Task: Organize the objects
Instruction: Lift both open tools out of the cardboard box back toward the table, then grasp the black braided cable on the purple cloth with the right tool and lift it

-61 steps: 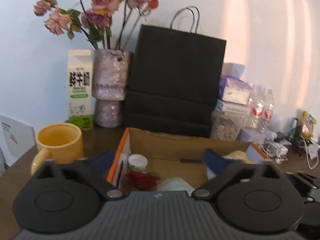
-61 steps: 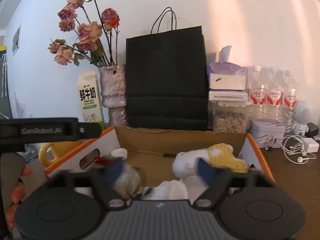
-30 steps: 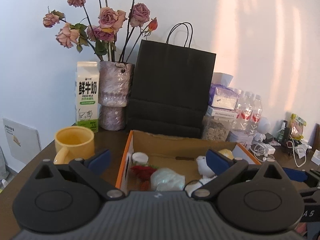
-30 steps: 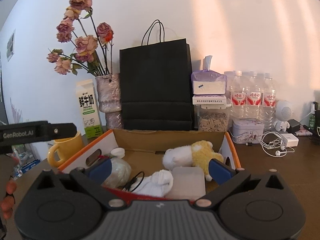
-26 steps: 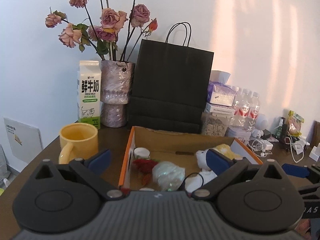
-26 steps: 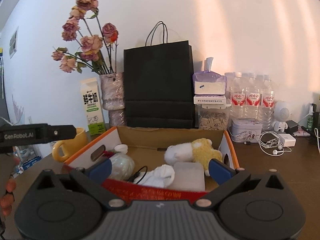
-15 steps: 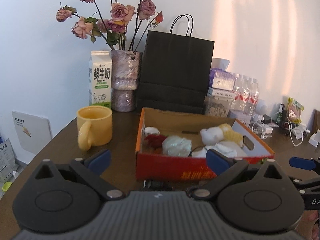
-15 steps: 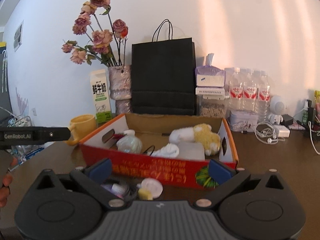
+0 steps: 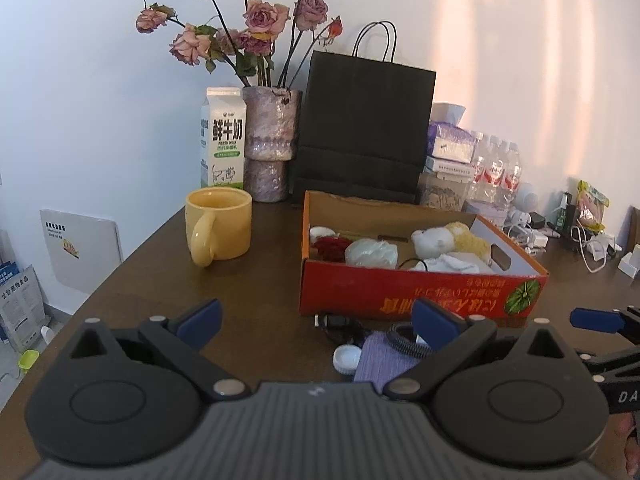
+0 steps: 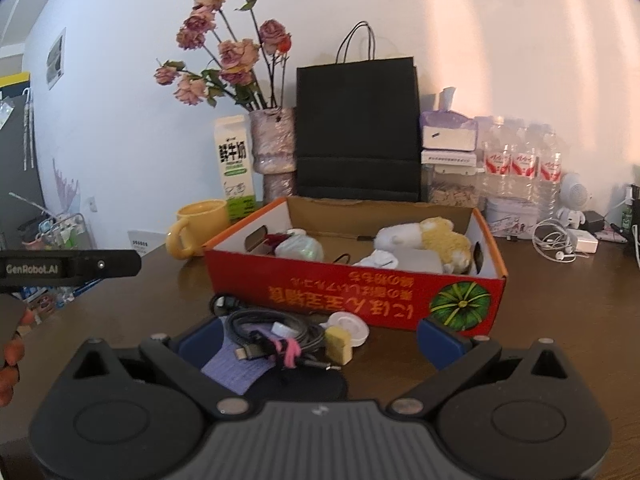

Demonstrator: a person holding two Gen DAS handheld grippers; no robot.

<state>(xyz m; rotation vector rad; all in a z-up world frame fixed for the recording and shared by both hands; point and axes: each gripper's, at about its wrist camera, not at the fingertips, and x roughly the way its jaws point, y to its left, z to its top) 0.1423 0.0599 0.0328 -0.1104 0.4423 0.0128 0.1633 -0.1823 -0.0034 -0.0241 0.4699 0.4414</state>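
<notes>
A red cardboard box [image 9: 420, 294] [image 10: 360, 292] stands on the dark wooden table and holds a plush toy [image 10: 432, 240], a crumpled clear bag [image 10: 298, 248], a white sock [image 10: 378, 259] and a red item [image 9: 330, 246]. In front of it lie a coiled dark cable [image 10: 272, 330], a purple cloth [image 10: 240, 368] [image 9: 380, 360], a white cap [image 9: 347, 358] [image 10: 348, 328] and a yellow cube [image 10: 339, 345]. My left gripper [image 9: 316, 320] is open and empty, short of the box. My right gripper [image 10: 320, 338] is open and empty above the cable pile.
A yellow mug [image 9: 218, 226] stands left of the box. Behind are a milk carton [image 9: 222, 138], a vase of dried roses [image 9: 272, 140], a black paper bag [image 9: 362, 128], a tissue box [image 10: 448, 132], water bottles [image 10: 520, 164] and chargers with cables [image 10: 560, 244].
Both grippers have pulled back and away from the box, so its red front and the loose items before it have come into view. Both stay open.
</notes>
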